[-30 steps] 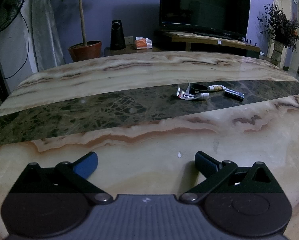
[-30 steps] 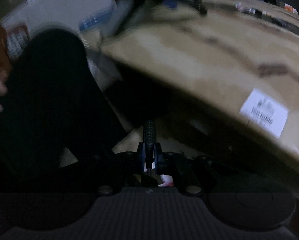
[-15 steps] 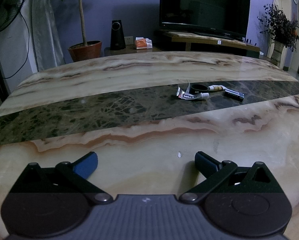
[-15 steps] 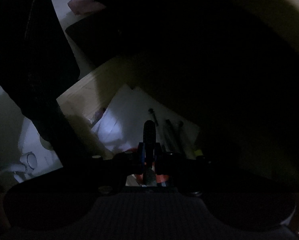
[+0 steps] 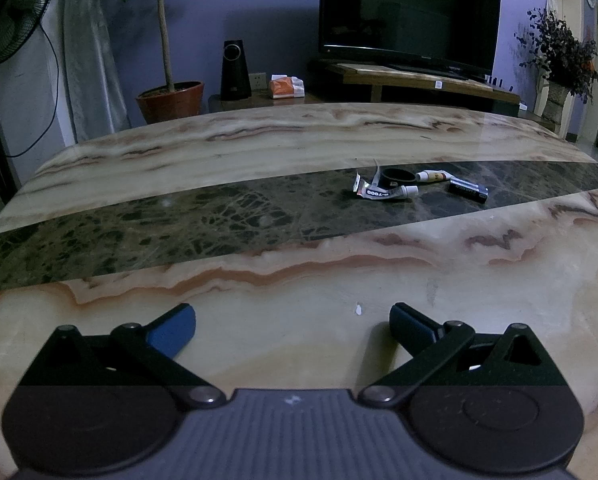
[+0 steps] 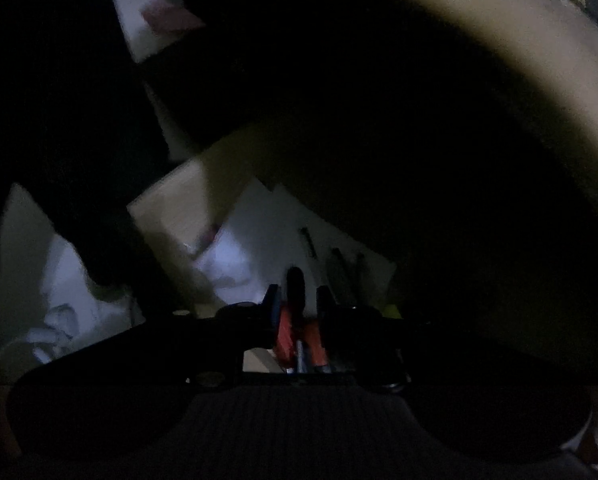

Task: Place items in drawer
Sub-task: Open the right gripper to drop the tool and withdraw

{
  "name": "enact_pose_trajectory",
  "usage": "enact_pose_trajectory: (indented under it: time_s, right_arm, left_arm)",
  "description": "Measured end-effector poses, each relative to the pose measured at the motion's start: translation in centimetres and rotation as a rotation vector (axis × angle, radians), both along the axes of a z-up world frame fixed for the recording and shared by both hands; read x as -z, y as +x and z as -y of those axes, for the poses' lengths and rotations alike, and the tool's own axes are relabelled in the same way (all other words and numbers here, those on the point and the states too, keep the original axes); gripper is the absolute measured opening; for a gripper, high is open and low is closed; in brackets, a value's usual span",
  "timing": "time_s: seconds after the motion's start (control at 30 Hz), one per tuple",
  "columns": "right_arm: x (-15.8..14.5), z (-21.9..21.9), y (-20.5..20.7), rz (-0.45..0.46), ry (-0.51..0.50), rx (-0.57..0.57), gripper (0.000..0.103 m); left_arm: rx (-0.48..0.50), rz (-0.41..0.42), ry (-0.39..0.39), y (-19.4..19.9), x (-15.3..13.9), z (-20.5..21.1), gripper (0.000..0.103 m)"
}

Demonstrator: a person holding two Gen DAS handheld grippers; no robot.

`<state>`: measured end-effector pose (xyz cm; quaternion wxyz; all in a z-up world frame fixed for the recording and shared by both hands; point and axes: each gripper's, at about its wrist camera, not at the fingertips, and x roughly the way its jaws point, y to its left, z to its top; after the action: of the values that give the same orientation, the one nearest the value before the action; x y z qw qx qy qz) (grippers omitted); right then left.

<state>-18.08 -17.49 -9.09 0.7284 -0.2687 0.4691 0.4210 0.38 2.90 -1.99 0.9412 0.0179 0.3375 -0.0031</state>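
Right claw (image 6: 297,300) over dim drawer (image 6: 171,208), jaws opening; dark-handled tool (image 6: 295,284) between them, pads apart from it, long axis 12–6 o'clock, handle toward 12. Left claw (image 5: 293,320) open, empty, above bench (image 5: 299,280).

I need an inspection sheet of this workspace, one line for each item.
Surface: marble table with a dark band, mostly bare.
Job's things: glue tube, black ring, small tube and battery on the band; a dark-handled tool between the right gripper's opening jaws, over the drawer with papers.
Clutter: nothing seen.
Grippers: left gripper open, empty, low over the table.
Cables: fan cord at the wall.
Surroundings: TV, speaker, potted plant, fan.
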Motion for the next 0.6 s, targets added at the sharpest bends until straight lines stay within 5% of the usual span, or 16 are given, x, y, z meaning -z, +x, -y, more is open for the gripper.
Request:
enact_pose_trajectory:
  time_s: [0.2, 0.33, 0.47, 0.6]
  right_arm:
    - [-7.0, 1.2, -0.8, -0.062, 0.28, -0.117, 0.026]
    - [-11.4, 2.7, 0.7, -0.029, 0.488, -0.074, 0.032]
    - [-14.3, 4.5, 4.0, 0.093, 0.623, 0.109, 0.036]
    - [-15.1, 5.6, 8.2, 0.254, 0.622, 0.359, 0.045]
  left_arm:
    - [0.0, 0.0, 0.0, 0.0, 0.0, 0.0, 0.103]
    - [0.0, 0.0, 0.0, 0.0, 0.0, 0.0, 0.103]
    - [0.0, 0.0, 0.0, 0.0, 0.0, 0.0, 0.103]
    - [0.0, 0.0, 0.0, 0.0, 0.0, 0.0, 0.103]
